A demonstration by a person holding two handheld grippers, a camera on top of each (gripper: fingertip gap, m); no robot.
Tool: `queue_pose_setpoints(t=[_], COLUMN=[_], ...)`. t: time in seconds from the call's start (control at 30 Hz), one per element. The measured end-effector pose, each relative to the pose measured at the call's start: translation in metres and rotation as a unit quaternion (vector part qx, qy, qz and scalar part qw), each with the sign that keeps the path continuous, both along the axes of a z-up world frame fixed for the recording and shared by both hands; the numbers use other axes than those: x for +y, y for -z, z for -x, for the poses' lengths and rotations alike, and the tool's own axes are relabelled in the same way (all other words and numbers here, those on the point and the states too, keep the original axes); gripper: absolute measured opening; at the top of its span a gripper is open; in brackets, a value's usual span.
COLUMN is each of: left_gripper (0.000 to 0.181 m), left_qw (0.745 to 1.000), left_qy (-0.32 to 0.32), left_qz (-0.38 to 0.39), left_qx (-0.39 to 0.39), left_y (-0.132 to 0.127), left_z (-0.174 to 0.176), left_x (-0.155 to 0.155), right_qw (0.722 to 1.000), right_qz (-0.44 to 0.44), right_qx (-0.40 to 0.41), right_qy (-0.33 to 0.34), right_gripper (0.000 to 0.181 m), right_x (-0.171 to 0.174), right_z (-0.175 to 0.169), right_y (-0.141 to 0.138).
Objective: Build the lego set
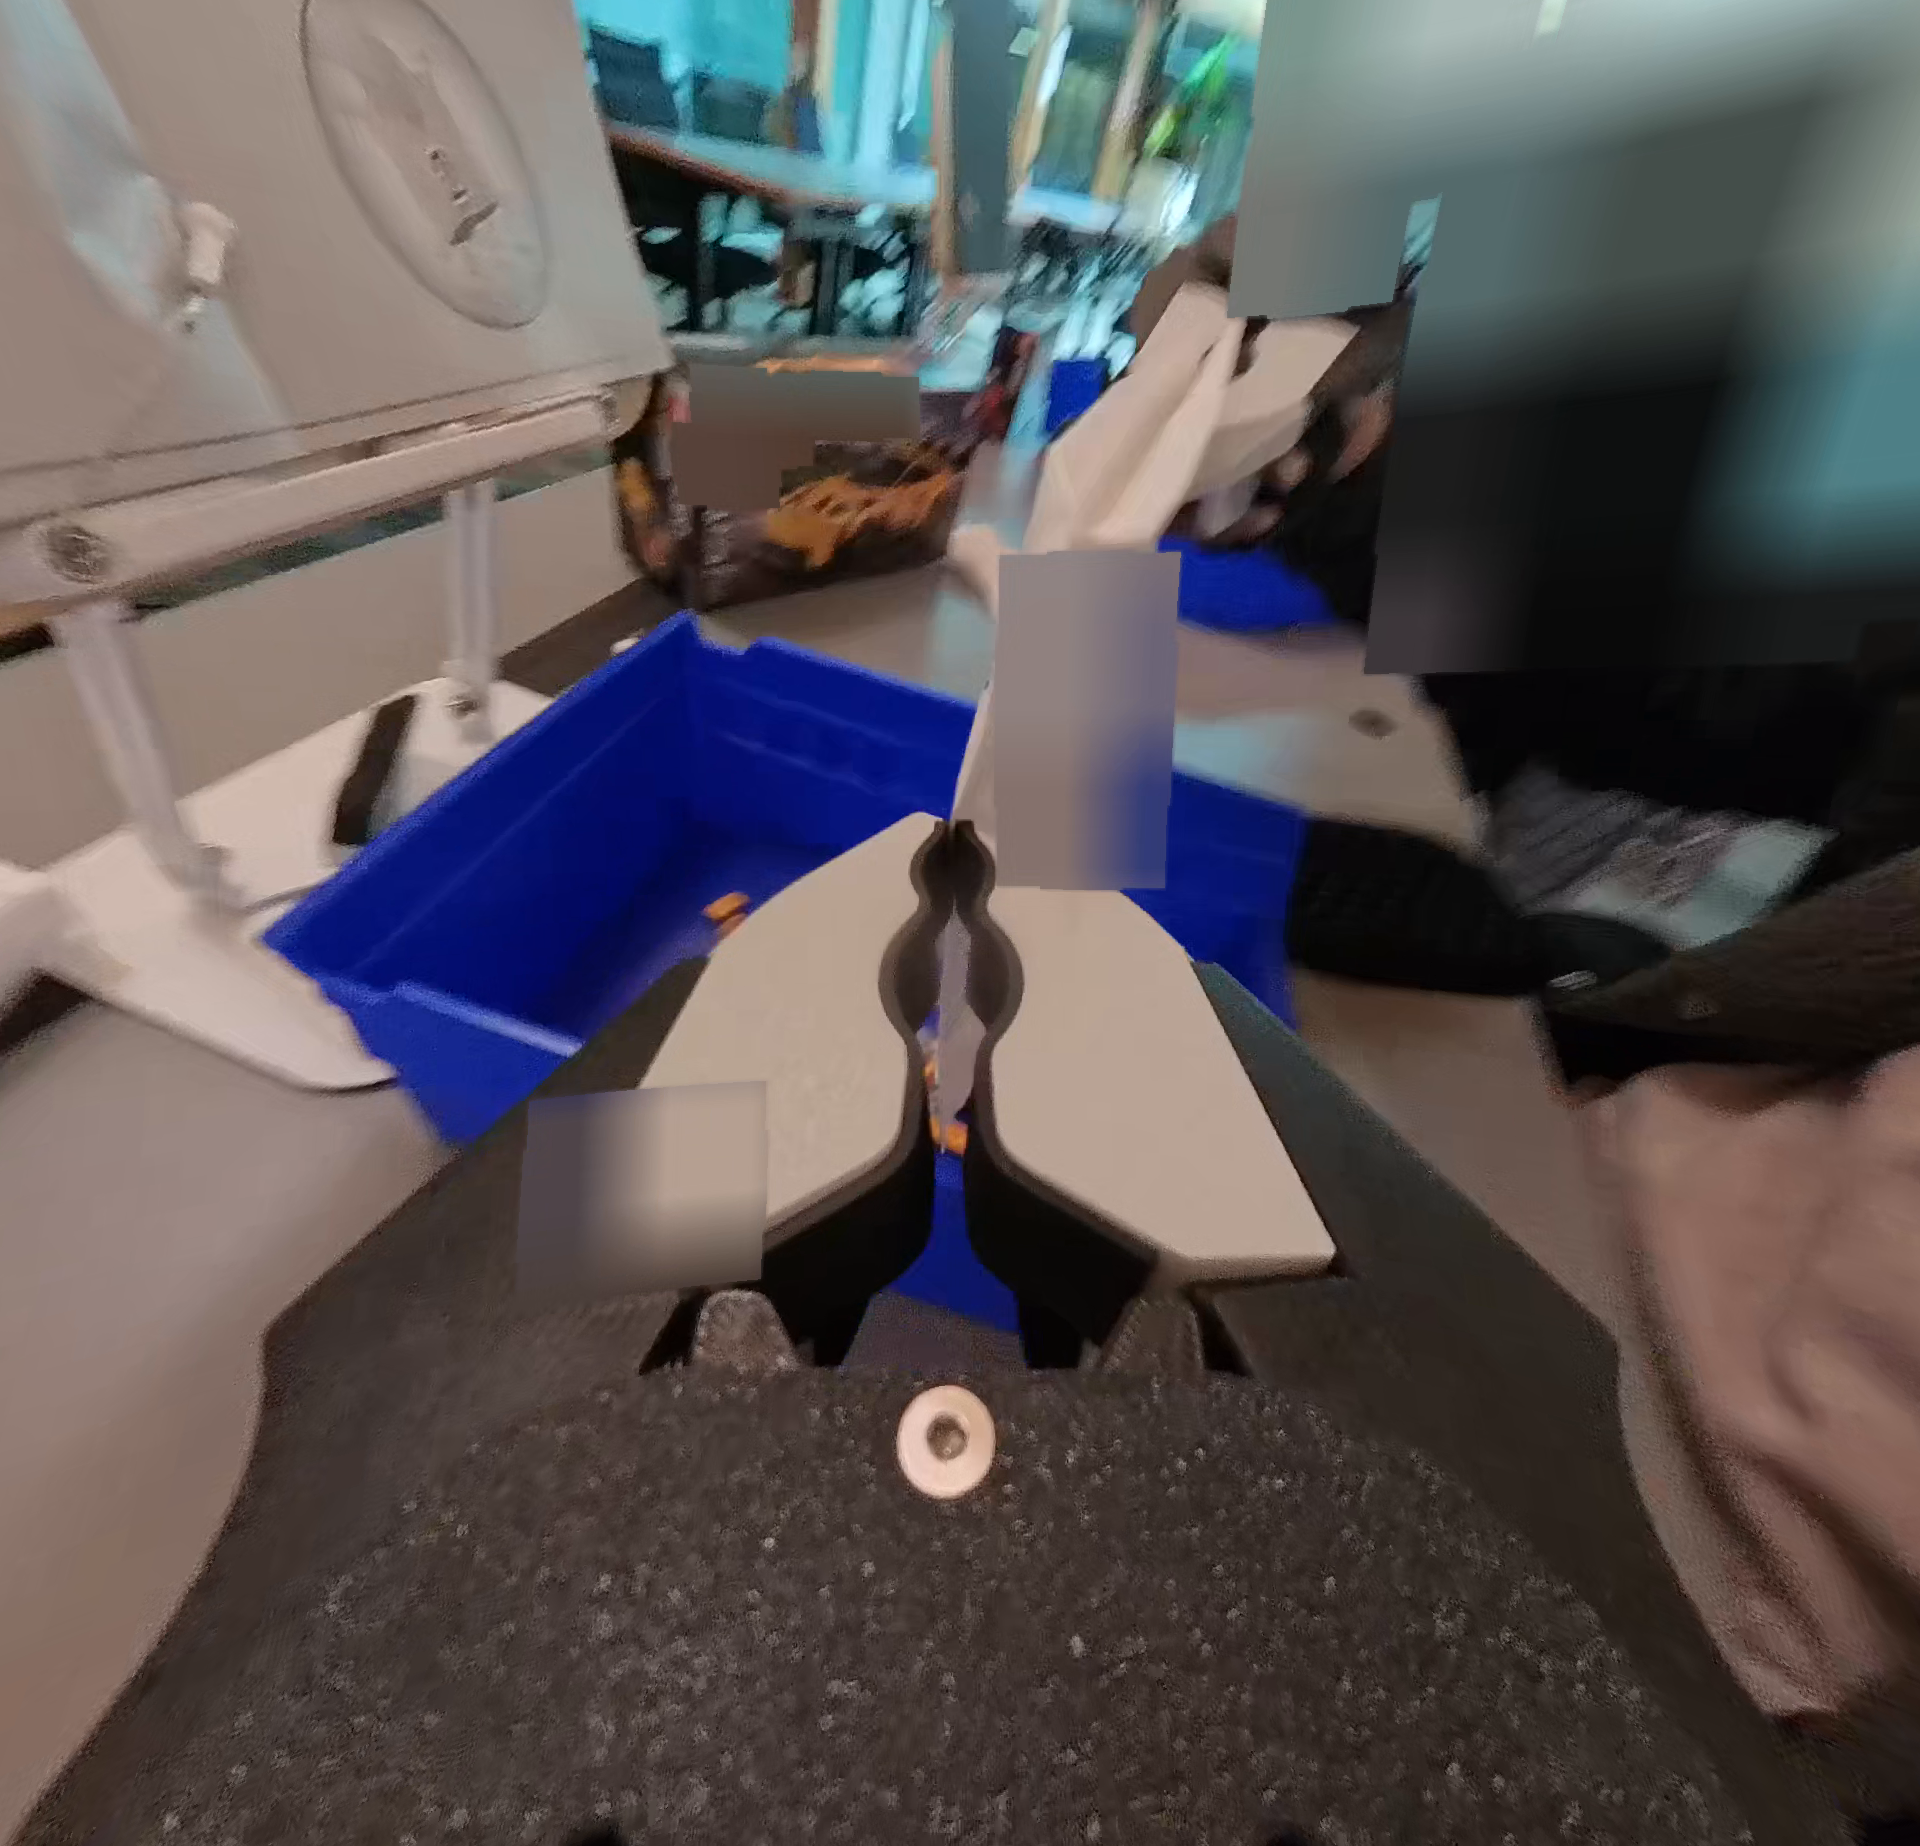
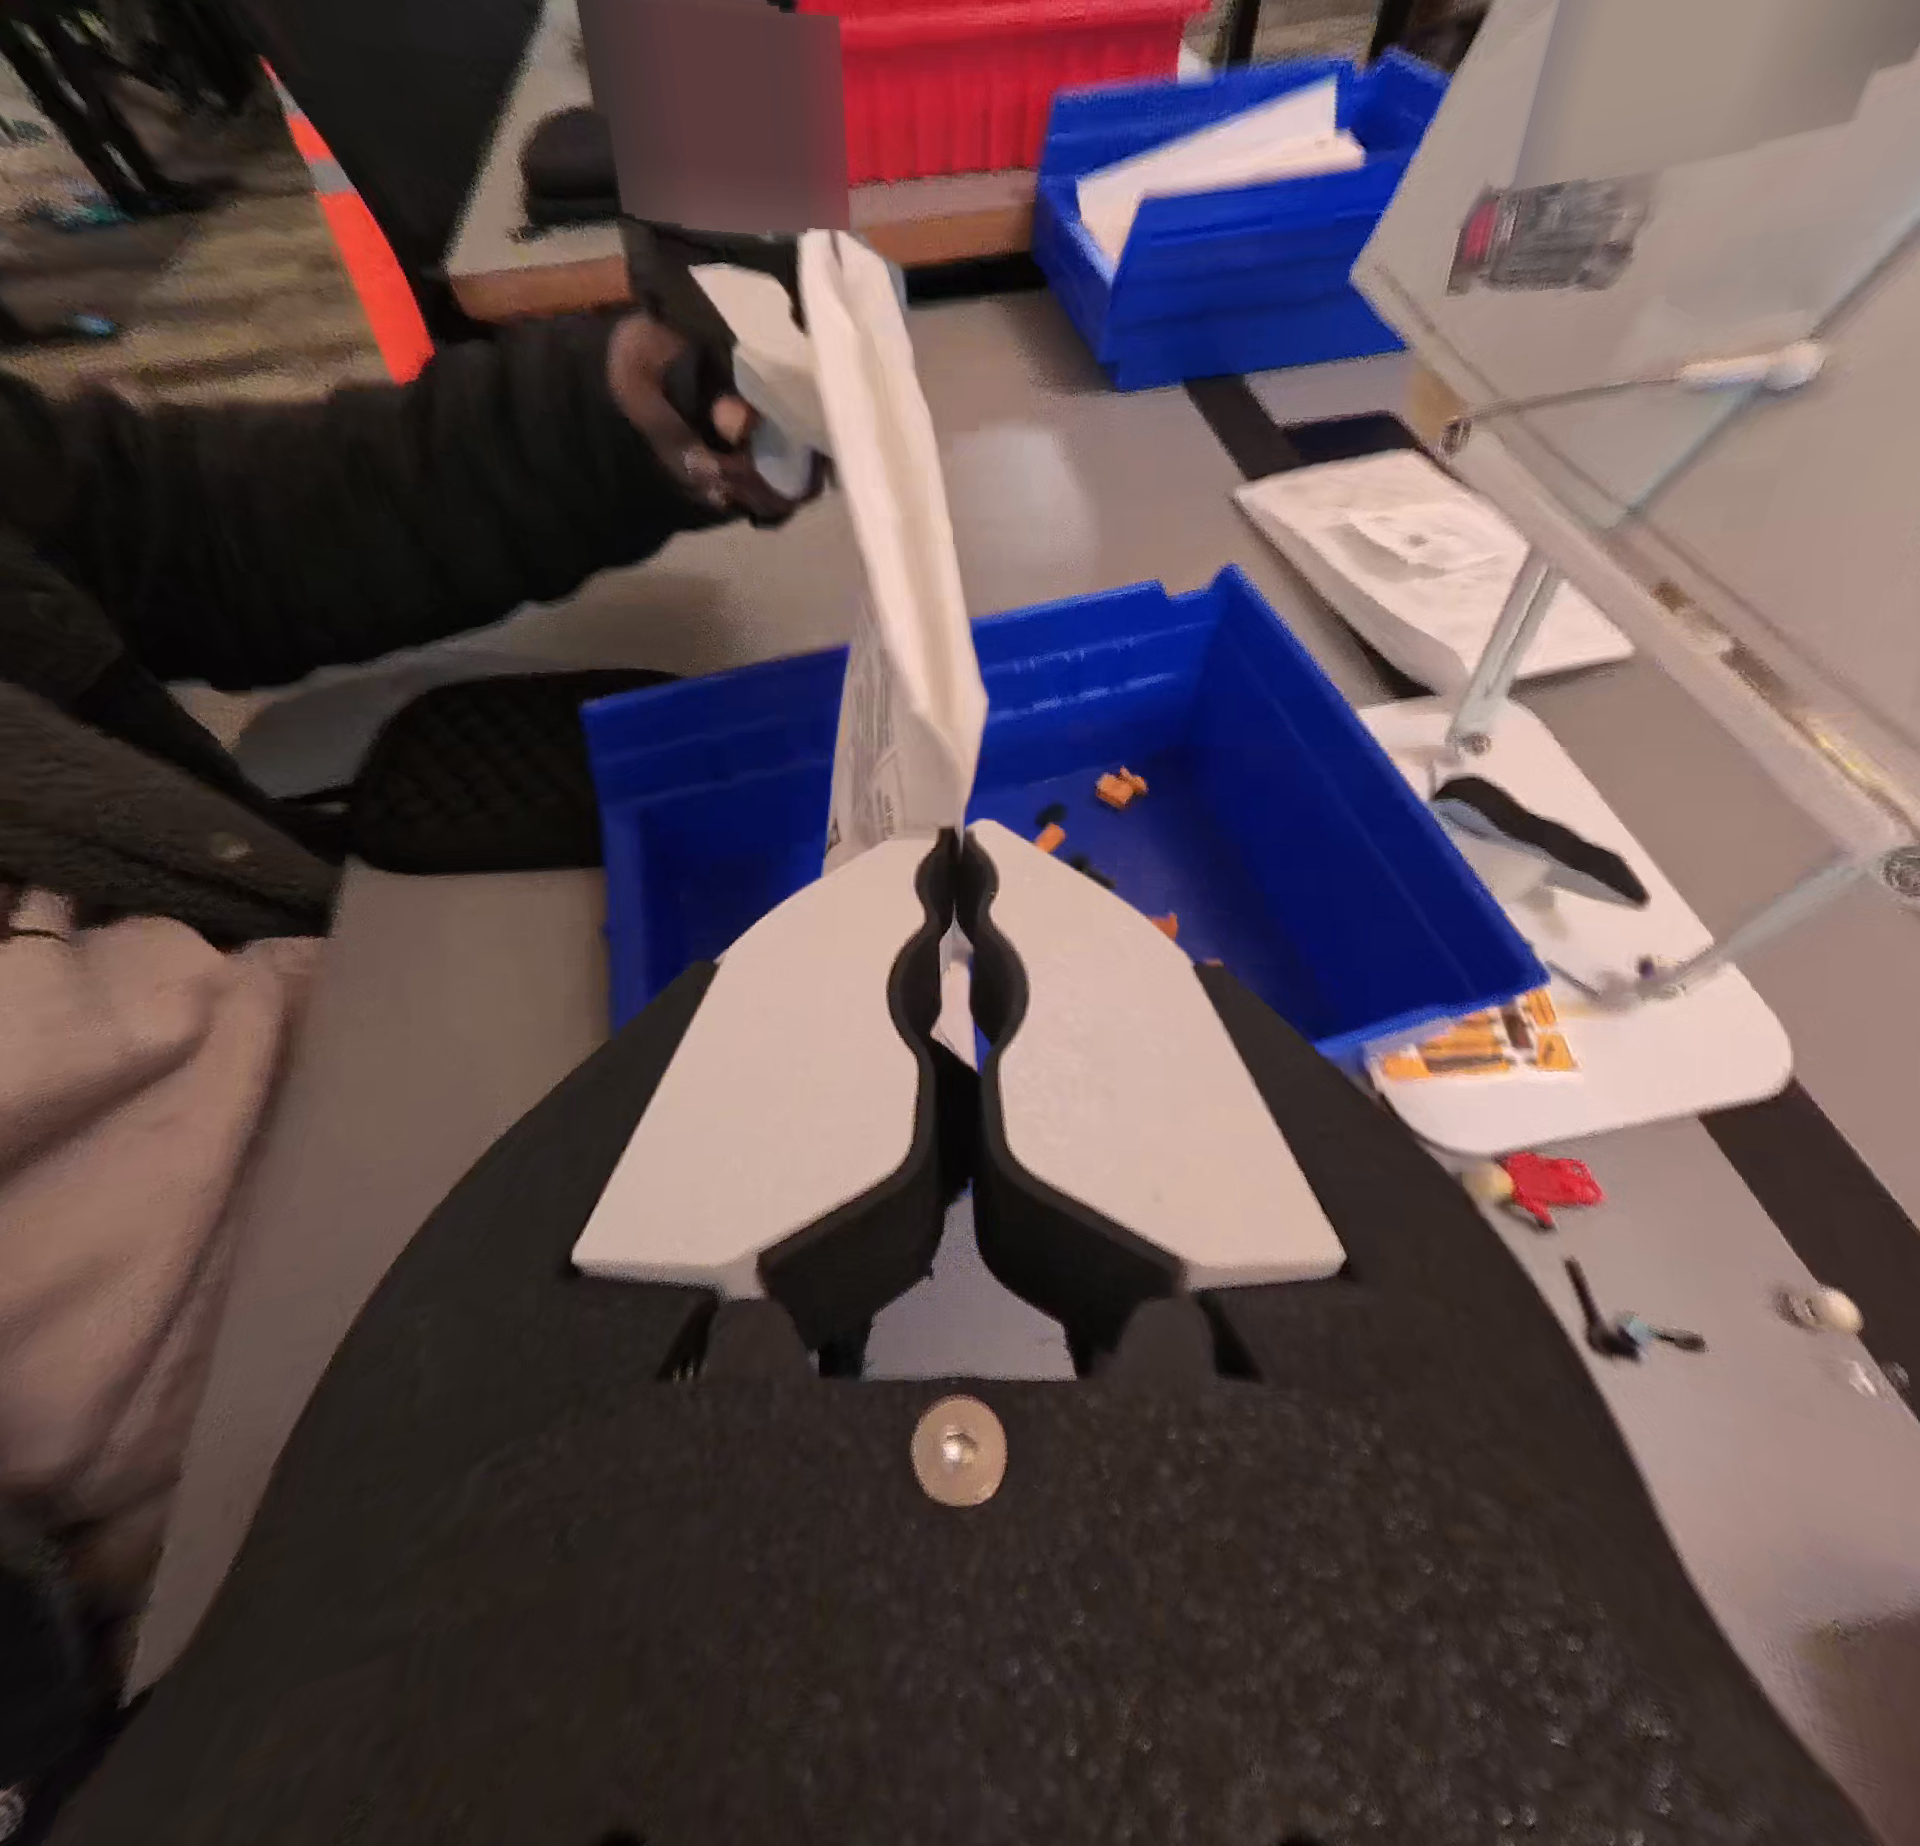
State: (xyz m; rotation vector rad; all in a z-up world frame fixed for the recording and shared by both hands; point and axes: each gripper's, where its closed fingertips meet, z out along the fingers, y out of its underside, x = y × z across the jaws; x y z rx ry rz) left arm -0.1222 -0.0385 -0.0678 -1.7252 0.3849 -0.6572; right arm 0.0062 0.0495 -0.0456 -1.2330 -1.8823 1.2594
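A white paper bag hangs stretched between my two grippers above a blue bin. My right gripper is shut on the bag's lower end. My left gripper, seen farther off in a person's hand, grips the bag's upper end. In the left wrist view my left gripper is shut on the bag, a white strip showing between its fingers. Small orange and black lego pieces lie on the bin's floor, and one shows in the left wrist view inside the same bin.
A white stand with a tilted panel stands right of the bin on a white base. A sticker sheet, a red piece and small black parts lie nearby. A blue bin with booklets, a red bin and the set's box stand behind. The grippers' ends are close to 15 centimetres from one another.
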Motion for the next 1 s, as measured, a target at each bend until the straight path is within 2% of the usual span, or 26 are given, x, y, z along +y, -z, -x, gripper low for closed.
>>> queue_pose_setpoints(t=[0.03, 0.13, 0.2, 0.27, 0.33, 0.43, 0.5, 0.57, 0.6, 0.67, 1.0], left_gripper=[0.000, 0.000, 0.001, 0.000, 0.000, 0.001, 0.000, 0.000, 0.000, 0.000, 0.000], left_qw=[1.000, 1.000, 1.000, 1.000, 1.000, 1.000, 0.999, 1.000, 0.999, 0.999, 0.999], left_qy=[-0.012, -0.006, -0.006, 0.001, -0.005, 0.002, -0.014, 0.002, -0.003, 0.001, 0.001], left_qz=[0.002, -0.002, -0.006, -0.009, -0.007, -0.014, -0.019, -0.012, -0.010, -0.012, -0.045], left_qx=[0.024, 0.020, 0.022, 0.006, 0.030, 0.021, 0.028, 0.029, 0.045, 0.034, 0.024], left_y=[0.004, -0.001, -0.004, -0.009, -0.004, -0.007, -0.009, -0.009, -0.006, -0.008, -0.008], left_z=[0.000, -0.009, -0.009, -0.003, -0.005, -0.012, -0.001, -0.002, -0.003, -0.004, -0.010], left_x=[0.002, 0.005, 0.005, -0.001, 0.002, 0.004, 0.003, -0.001, 0.000, 0.000, -0.004], right_qw=[1.000, 1.000, 1.000, 1.000, 1.000, 1.000, 1.000, 1.000, 1.000, 1.000, 0.999], right_qz=[-0.022, -0.021, -0.024, 0.017, -0.014, -0.004, -0.005, 0.021, 0.000, 0.021, -0.004], right_qx=[-0.006, -0.003, 0.002, 0.012, 0.001, 0.005, 0.011, 0.004, 0.004, 0.008, 0.042], right_qy=[0.008, -0.003, 0.009, 0.007, 0.018, 0.006, 0.019, 0.011, 0.019, 0.012, -0.005], right_gripper=[0.000, 0.000, 0.000, 0.000, 0.000, 0.000, 0.000, 0.000, 0.000, 0.000, 0.000], right_x=[0.003, -0.009, -0.002, 0.006, 0.008, -0.003, 0.005, 0.007, 0.010, 0.007, -0.004], right_z=[0.002, 0.006, 0.007, 0.001, 0.003, 0.006, 0.003, -0.001, -0.001, -0.002, -0.001], right_y=[0.006, 0.006, 0.005, -0.002, 0.006, 0.006, 0.004, 0.004, 0.008, 0.005, 0.013])
